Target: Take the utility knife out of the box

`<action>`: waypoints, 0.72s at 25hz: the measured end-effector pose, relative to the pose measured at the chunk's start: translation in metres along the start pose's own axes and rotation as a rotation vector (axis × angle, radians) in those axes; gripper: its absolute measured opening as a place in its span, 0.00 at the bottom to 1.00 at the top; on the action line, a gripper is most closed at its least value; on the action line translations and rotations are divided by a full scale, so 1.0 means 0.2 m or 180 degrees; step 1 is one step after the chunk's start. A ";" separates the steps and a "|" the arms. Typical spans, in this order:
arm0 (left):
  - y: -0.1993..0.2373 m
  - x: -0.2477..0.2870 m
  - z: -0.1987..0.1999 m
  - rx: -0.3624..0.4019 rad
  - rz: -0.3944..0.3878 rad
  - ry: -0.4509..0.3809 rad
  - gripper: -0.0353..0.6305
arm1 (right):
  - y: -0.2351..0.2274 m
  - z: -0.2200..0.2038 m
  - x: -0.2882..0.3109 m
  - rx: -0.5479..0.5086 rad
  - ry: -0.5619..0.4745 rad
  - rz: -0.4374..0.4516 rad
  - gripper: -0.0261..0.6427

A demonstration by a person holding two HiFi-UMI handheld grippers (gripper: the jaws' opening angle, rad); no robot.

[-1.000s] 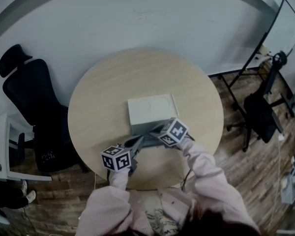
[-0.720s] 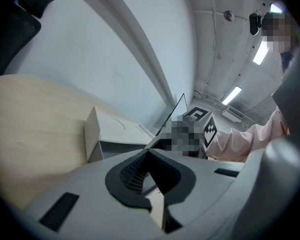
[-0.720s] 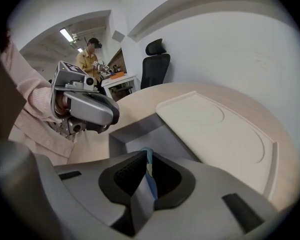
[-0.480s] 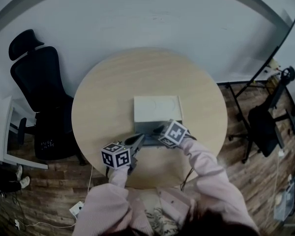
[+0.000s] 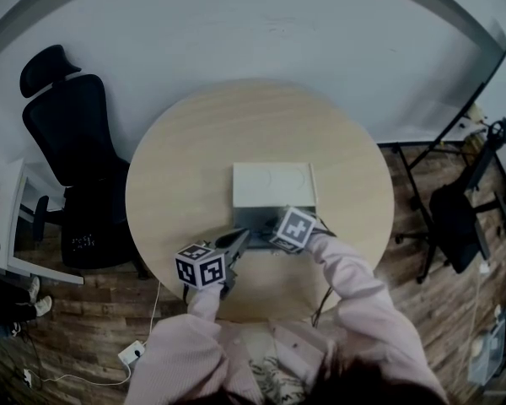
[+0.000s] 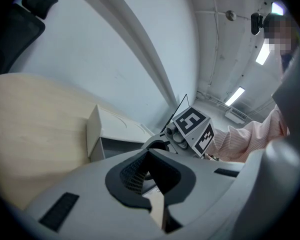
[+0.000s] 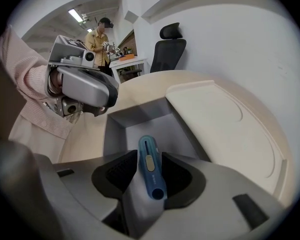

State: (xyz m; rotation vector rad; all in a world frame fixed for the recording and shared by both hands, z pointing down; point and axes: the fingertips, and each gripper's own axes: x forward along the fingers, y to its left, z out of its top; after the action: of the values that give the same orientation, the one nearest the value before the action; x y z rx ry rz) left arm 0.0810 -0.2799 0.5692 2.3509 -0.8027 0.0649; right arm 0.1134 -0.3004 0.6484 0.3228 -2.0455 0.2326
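On the round desk [image 5: 177, 167] the box [image 5: 274, 184] stands open, its grey tray [image 5: 255, 220] slid out toward the person. The utility knife [image 7: 151, 166], blue with a pale slider on top, lies inside that tray and not yet out of it. The right gripper [image 7: 149, 179] points steeply down over the tray and its jaws are opening, already wide. The knife sits in the gap between them, but neither pad presses on it, so nothing is held there. What matters for the coming grasp is the alignment. The knife's long axis runs away from the gripper along the line it points, rounded butt end nearest, so the jaws straddle its narrow width and would close on its two long sides. It sits roughly centred in the gap, and the right gripper is clearly the nearer one. The left gripper [image 5: 239, 240] lies almost level at the tray's near left corner with its jaws drawn together. It seems to pinch the tray's front wall and steady it, though its own view shows that contact poorly.
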 end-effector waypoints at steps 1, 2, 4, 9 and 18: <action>0.00 0.00 0.00 0.0001 0.0001 0.0000 0.05 | 0.02 0.01 0.00 -0.0024 -0.0011 0.0037 0.31; 0.00 0.00 0.00 0.0001 0.0004 0.0000 0.05 | 0.03 0.02 0.01 -0.0050 -0.0007 0.0055 0.31; 0.01 0.00 -0.01 -0.0002 0.0013 0.0004 0.05 | 0.02 0.02 0.02 -0.0105 0.0031 0.0051 0.32; 0.01 -0.02 -0.01 -0.0002 0.0032 0.0024 0.05 | 0.04 0.01 0.06 -0.0148 0.0095 0.0097 0.34; 0.01 -0.01 -0.02 -0.0045 0.0049 0.0031 0.05 | 0.03 0.00 0.08 -0.0175 0.0149 0.0096 0.34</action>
State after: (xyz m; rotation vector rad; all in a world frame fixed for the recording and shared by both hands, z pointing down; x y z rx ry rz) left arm 0.0775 -0.2778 0.5733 2.3296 -0.8140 0.0770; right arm 0.1053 -0.2974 0.6628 0.2505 -2.0077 0.2003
